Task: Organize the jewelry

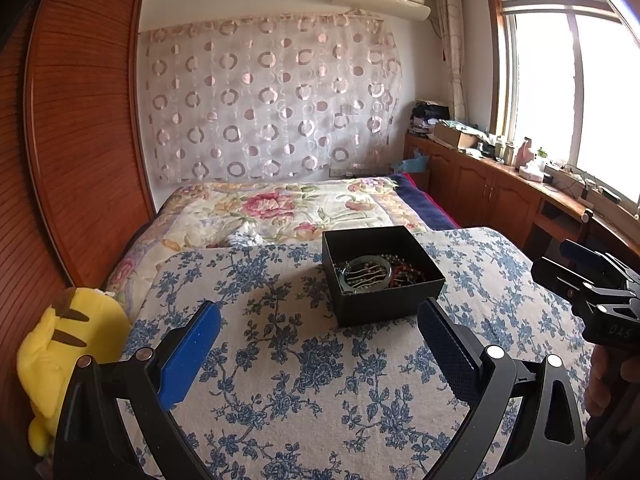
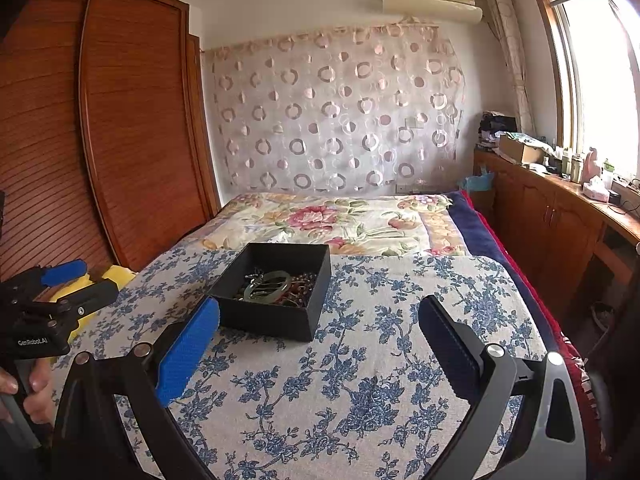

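- Ahead of both grippers, on the blue-flowered cloth, stands the black box holding the jewelry: a pale bangle lies over dark beaded strands.
- Your left gripper hangs level above the cloth with its jaws spread wide and nothing between them; the box sits just beyond its right fingertip, slightly right of centre.
- Your right gripper is likewise spread wide and empty; the box lies just past its left fingertip, and the blue pad overlaps the box's near corner in that view. Whether they touch, you cannot tell.
- From the right wrist view, your left hand wraps the handle of the left gripper, low and to the left.
- To the left of the left gripper, a yellow plush toy rests at the cloth's edge.
- Beyond the box lies a floral quilt.
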Available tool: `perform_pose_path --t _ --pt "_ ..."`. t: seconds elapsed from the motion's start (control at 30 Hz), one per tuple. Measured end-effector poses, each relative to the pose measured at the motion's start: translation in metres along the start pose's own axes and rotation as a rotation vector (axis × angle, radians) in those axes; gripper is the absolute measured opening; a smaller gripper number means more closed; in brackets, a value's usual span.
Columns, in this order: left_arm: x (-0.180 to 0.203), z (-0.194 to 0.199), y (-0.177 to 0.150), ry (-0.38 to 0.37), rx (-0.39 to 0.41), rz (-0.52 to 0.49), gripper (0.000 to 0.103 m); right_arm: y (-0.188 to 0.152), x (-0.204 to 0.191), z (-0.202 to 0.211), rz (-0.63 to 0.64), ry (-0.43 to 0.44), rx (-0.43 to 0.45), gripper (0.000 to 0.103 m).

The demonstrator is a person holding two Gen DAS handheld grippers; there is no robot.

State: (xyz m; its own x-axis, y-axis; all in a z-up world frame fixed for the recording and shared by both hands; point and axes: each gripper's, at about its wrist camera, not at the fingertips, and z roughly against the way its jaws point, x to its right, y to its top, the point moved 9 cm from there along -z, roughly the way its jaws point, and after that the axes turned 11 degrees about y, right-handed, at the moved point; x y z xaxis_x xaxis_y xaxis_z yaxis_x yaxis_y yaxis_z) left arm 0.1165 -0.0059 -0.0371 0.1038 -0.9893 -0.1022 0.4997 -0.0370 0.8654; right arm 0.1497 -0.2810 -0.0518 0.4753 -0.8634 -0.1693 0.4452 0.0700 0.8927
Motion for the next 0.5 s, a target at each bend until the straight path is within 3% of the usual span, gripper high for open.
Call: perform_pose_path --t 0.5 --pt "-0.0002 0.0003 0.0001 0.0 0.0 0.001 0.095 0.0003 0.0003 0.001 0.0 0.0 0.001 0.1"
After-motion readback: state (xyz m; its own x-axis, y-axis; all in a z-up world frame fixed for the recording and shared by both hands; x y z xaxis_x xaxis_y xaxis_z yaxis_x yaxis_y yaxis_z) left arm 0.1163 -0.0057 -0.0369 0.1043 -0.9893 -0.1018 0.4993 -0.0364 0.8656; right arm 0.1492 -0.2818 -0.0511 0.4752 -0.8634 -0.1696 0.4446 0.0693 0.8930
